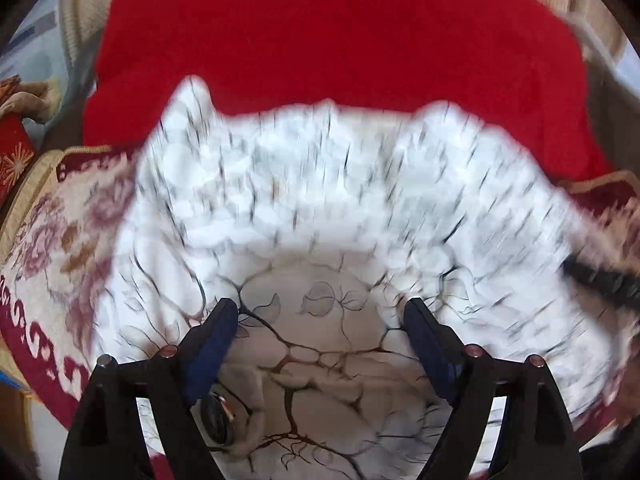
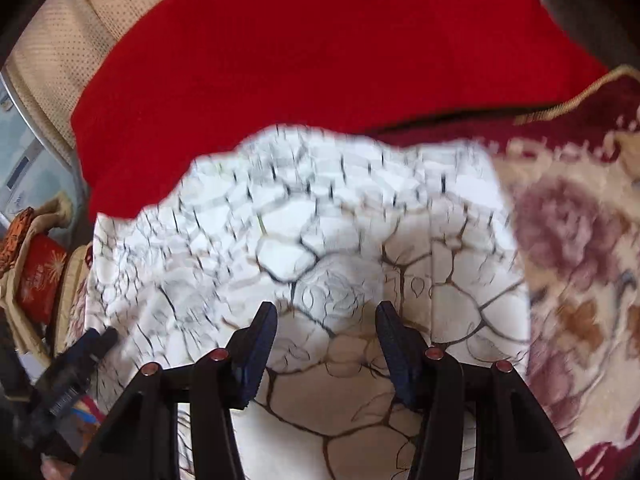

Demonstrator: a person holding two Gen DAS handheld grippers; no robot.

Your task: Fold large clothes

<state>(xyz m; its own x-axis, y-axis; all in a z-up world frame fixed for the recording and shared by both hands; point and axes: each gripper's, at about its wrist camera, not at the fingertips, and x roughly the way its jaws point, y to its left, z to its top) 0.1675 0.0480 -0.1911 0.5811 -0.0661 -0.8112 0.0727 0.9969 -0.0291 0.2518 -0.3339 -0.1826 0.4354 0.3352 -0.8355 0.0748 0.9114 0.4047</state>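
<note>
A large white garment (image 1: 304, 208) printed with dark branching lines and leaves lies spread and rumpled on a floral cover. In the right wrist view the same garment (image 2: 304, 216) fills the middle. My left gripper (image 1: 322, 309) hangs over its near part with the jaws wide apart, cloth below them and nothing pinched. My right gripper (image 2: 326, 313) stands open over a rounded bulge of the cloth, its blue pads (image 2: 260, 344) apart from it. The right gripper (image 1: 600, 280) shows as a dark shape at the left wrist view's right edge. The left gripper (image 2: 76, 368) shows at the right wrist view's lower left.
A bright red cloth (image 1: 320, 40) lies behind the garment. The cream and dark red floral cover (image 2: 580, 260) extends on both sides. A beige perforated cushion (image 2: 60, 60) stands at the back left, and a red box (image 2: 40, 280) sits at the left edge.
</note>
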